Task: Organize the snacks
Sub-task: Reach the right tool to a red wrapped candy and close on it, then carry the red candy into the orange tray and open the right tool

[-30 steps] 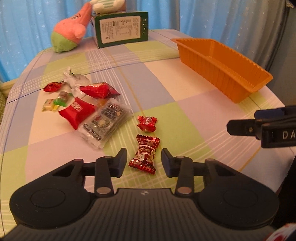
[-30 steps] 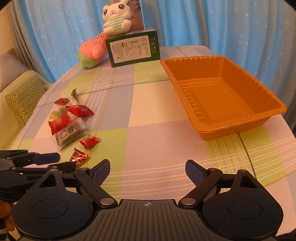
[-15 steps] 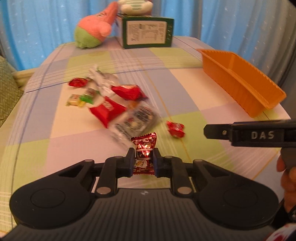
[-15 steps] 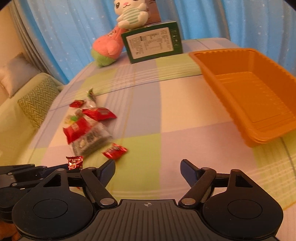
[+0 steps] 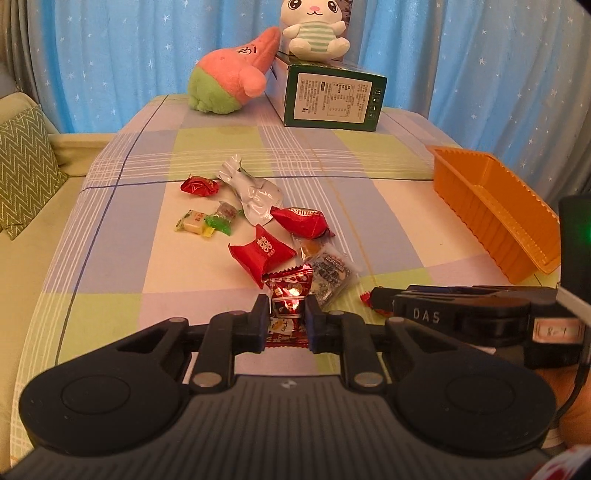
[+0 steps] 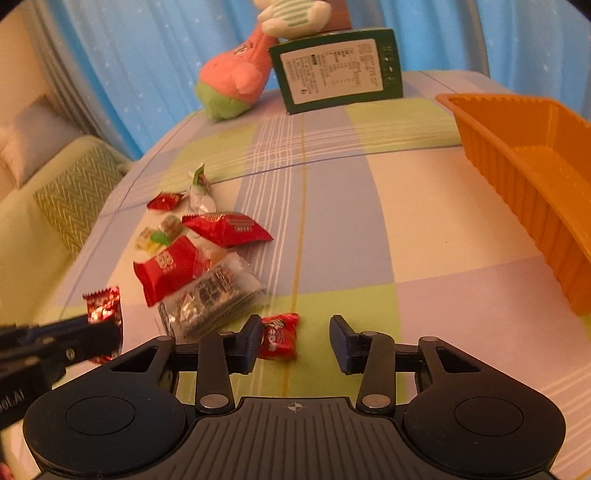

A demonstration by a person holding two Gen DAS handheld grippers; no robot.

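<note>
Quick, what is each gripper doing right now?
Left gripper: closed on a red candy.
Right gripper: open, holding nothing; a small red candy lies between its fingers.

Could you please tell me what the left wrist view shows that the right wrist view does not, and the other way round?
Only the left wrist view shows the left gripper from behind, shut on the foil candy, and the face of the bunny plush.

Only the right wrist view shows the open right gripper straddling the small red candy, which the left view mostly hides.

Both share the orange tray, the green box, the pink plush and the snack pile.
</note>
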